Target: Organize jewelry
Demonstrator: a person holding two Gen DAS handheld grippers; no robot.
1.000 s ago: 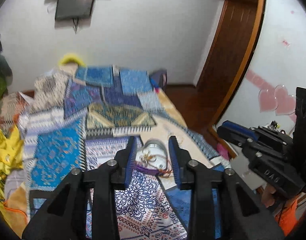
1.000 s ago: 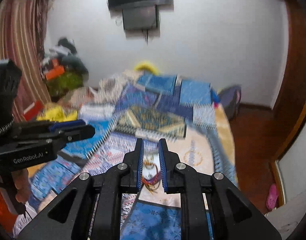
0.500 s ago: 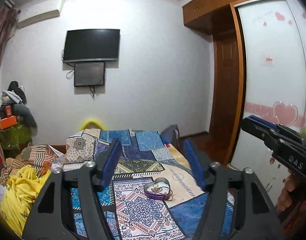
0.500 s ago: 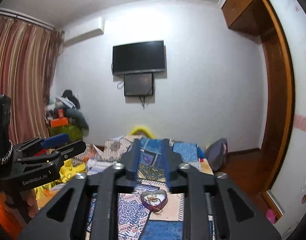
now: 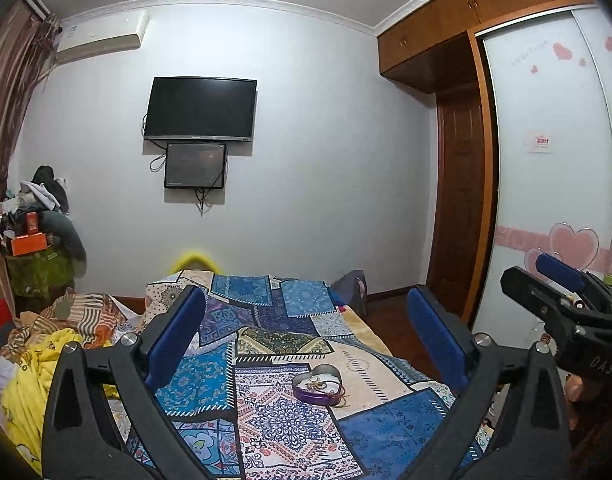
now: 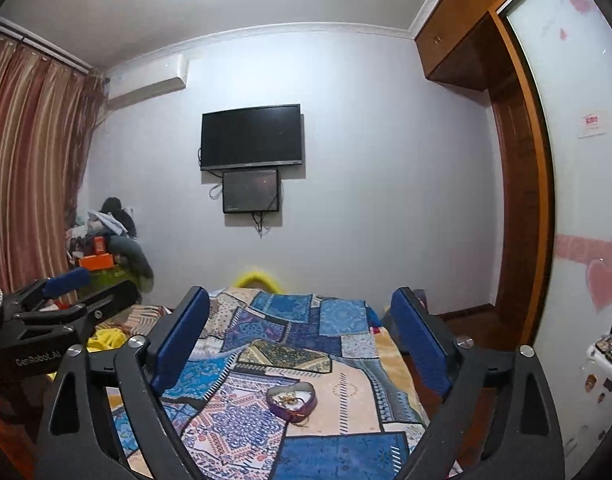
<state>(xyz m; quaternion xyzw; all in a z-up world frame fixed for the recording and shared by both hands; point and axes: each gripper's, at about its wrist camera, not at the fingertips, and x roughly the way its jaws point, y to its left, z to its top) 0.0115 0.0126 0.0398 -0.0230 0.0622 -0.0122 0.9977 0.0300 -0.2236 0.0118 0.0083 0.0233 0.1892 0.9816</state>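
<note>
Gaping, both grippers, left [image 5: 306,340] and right [image 6: 302,332]; one heart tin [image 5: 317,384].

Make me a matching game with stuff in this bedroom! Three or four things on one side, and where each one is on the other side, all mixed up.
Things:
1. TV
2. heart-shaped box
3. yellow cloth
4. pink heart stickers

Places:
A. on the wardrobe door
B. at the left of the bed
C. on the wall
D. on the patchwork blanket

Pairs: 1-C, 2-D, 3-B, 4-A
</note>
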